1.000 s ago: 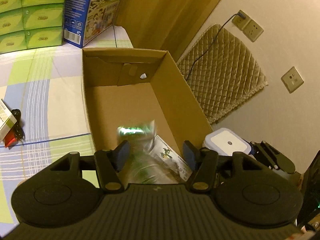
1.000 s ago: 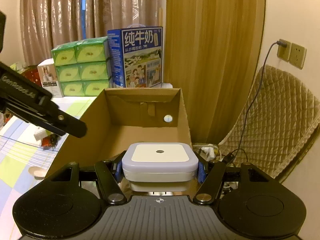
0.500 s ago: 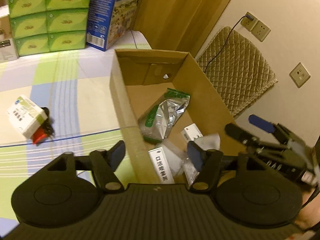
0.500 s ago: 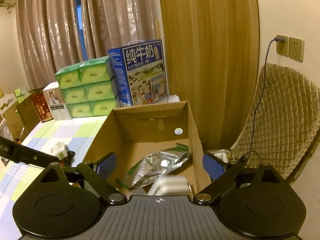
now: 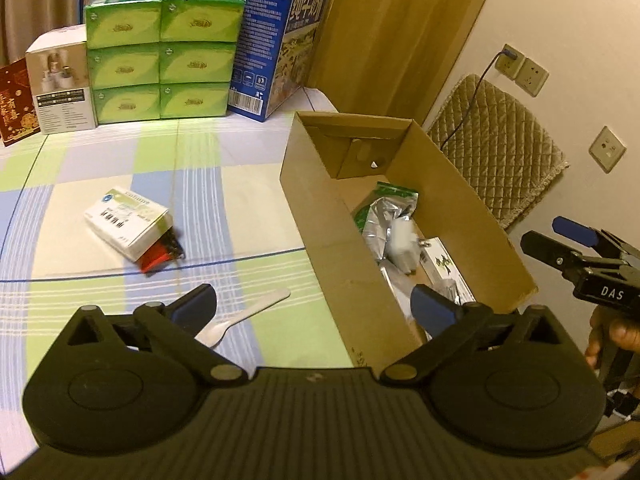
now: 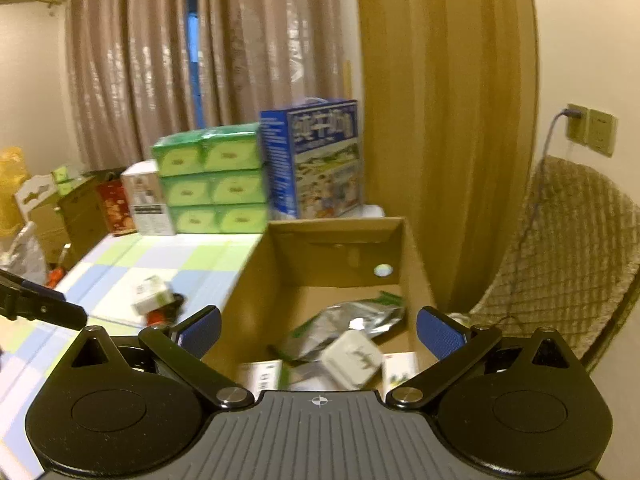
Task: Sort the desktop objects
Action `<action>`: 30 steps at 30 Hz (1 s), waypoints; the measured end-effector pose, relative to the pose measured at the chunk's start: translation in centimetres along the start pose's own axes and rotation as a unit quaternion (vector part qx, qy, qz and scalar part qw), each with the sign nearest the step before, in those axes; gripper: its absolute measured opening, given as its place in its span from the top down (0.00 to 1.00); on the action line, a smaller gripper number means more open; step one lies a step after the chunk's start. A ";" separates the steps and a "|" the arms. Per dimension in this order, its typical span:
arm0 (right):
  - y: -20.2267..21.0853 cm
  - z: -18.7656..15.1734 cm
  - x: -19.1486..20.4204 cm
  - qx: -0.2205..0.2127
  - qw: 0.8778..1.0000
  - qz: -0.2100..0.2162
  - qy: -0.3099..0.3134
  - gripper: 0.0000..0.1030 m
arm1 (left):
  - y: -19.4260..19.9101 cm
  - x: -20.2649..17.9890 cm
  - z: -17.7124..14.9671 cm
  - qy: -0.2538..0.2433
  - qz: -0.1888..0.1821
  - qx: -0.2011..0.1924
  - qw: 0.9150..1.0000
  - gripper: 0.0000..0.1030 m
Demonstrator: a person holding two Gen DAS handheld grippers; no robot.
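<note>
**Both tongs empty, three things left on the table**

Tongs first: your left tongs (image 5: 314, 306) are spread wide with nothing between the blue pads, hanging above the near wall of the cardboard box (image 5: 320, 216). Your right tongs (image 6: 318, 332) are just as wide and just as empty, looking down into the same box (image 6: 248, 292) from its near end.

That makes sense, since the box is clearly the collecting spot. It already holds a silver foil pouch (image 5: 382, 216), a small white square container (image 6: 352, 358) lying tilted on top of it, and a couple of flat white packets nearer you.

What's left sits out on the checked cloth, left of the box and ahead of your left tongs: a white medicine box (image 5: 126, 222) lying on top of something red and black (image 5: 162, 254) that I can't make out, plus a white plastic spoon (image 5: 244, 316) right by your left pad.

My guess is the spoon goes next because it's closest. It lies flat, so you'll probably need to come down low and pinch across the handle. Watch that the medicine box doesn't drag the red thing along when you lift it.
</note>
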State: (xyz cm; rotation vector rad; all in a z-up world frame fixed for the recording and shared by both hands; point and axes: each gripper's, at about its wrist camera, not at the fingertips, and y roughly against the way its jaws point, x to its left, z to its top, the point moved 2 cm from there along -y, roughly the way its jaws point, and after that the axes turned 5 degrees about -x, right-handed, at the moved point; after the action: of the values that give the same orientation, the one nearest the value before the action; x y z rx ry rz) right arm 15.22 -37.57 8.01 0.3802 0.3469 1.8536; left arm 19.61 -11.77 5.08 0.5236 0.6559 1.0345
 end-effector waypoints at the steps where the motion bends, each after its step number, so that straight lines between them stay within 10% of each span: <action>1: 0.3 -0.1 0.6 0.001 1.000 0.007 0.002 0.02 | 0.5 0.2 -0.2 0.000 0.000 -0.002 1.000 0.02; 18: 1.0 -2.7 12.9 0.016 0.985 0.125 0.121 0.02 | 8.8 9.4 -6.3 0.009 0.076 -0.028 0.997 0.01; 30: -5.8 -5.1 18.7 0.082 0.928 0.206 0.300 0.02 | 7.5 13.0 -9.9 -0.088 0.080 0.027 0.993 0.01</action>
State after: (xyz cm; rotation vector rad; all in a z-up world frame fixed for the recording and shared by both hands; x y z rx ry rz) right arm 12.51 -18.23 2.58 -0.0238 0.8975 2.3440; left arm 12.63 4.06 0.06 0.7148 0.4926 1.1086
